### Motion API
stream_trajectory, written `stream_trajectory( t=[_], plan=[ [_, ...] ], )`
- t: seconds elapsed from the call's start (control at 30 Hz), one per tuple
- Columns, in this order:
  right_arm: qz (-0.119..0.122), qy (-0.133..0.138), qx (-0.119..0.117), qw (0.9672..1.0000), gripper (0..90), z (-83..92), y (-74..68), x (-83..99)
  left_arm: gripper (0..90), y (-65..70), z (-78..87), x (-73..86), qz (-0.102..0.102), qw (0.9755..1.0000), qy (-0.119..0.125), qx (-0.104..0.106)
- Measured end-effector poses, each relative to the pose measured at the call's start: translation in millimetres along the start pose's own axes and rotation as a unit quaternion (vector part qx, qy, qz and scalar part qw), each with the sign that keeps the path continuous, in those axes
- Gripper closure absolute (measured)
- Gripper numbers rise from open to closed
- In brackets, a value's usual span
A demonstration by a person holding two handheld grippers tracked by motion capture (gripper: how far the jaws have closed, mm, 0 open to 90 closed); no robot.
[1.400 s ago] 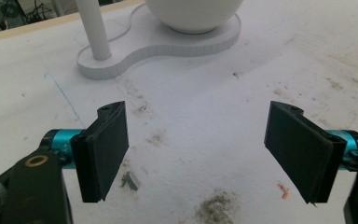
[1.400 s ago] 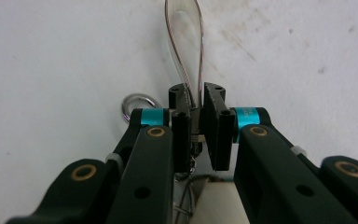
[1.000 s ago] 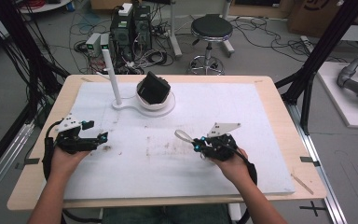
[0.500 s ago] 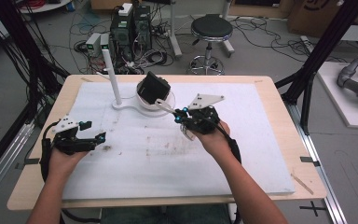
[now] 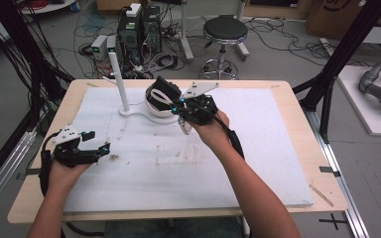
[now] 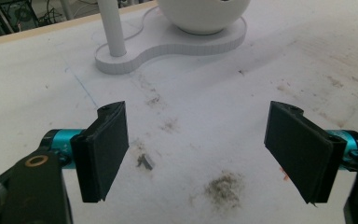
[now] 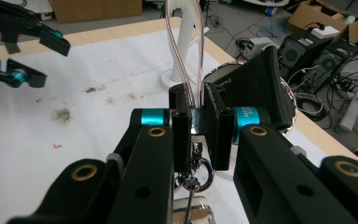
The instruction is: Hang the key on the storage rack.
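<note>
Black stool (image 5: 224, 30) & PC towers (image 5: 139, 29) behind table (image 5: 287, 94).

No legible txt, labels or nos. anywhere.

Up close, the right hand-held gripper (image 7: 196, 126) has its two black jaws pinched together on a small shiny metal clasp (image 7: 195, 175), with a ring hanging just below the pads. A clear looped strap (image 7: 184, 51) rises from the grip toward the white post (image 7: 182, 44) on its flat base. Just beyond the jaws sits a black object (image 7: 256, 88) with a shiny rim, perhaps a bowl's edge. Far off at upper left, the left hand-held gripper (image 7: 42, 56) hovers over the stained white surface (image 7: 98, 88), its jaws apart.
</note>
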State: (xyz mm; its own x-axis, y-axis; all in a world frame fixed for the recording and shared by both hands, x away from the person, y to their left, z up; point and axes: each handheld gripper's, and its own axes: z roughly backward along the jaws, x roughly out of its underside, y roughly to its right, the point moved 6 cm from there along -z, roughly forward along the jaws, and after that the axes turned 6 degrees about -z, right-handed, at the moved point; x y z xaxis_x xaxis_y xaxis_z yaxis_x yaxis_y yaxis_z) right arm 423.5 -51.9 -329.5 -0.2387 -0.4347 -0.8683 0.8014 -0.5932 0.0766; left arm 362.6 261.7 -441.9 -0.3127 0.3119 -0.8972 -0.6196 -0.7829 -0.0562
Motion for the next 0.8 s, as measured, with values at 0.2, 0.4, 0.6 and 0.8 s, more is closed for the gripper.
stream_trajectory(
  t=[0.2,0.4,0.6,0.8],
  plan=[
    [0.006,0.01,0.005,0.9999,82.8,-7.7,1.3,-11.5,21.7,-2.0,13.5,6.5,0.005,0.9999,-0.001,-0.011],
    [0.013,0.015,0.008,0.9998,82.8,-21.6,-0.8,-27.8,21.7,-1.4,24.8,12.4,0.007,0.9998,-0.003,-0.02],
    [0.026,0.019,0.009,0.9994,82.8,-35.5,-4.0,-44.1,21.7,-1.2,33.9,16.2,0.008,0.9996,-0.002,-0.025],
    [0.047,0.014,0.009,0.9988,82.8,-52.7,-11.7,-64.5,21.7,-1.2,37.8,18.6,0.008,0.9996,-0.003,-0.029]
  ],
)
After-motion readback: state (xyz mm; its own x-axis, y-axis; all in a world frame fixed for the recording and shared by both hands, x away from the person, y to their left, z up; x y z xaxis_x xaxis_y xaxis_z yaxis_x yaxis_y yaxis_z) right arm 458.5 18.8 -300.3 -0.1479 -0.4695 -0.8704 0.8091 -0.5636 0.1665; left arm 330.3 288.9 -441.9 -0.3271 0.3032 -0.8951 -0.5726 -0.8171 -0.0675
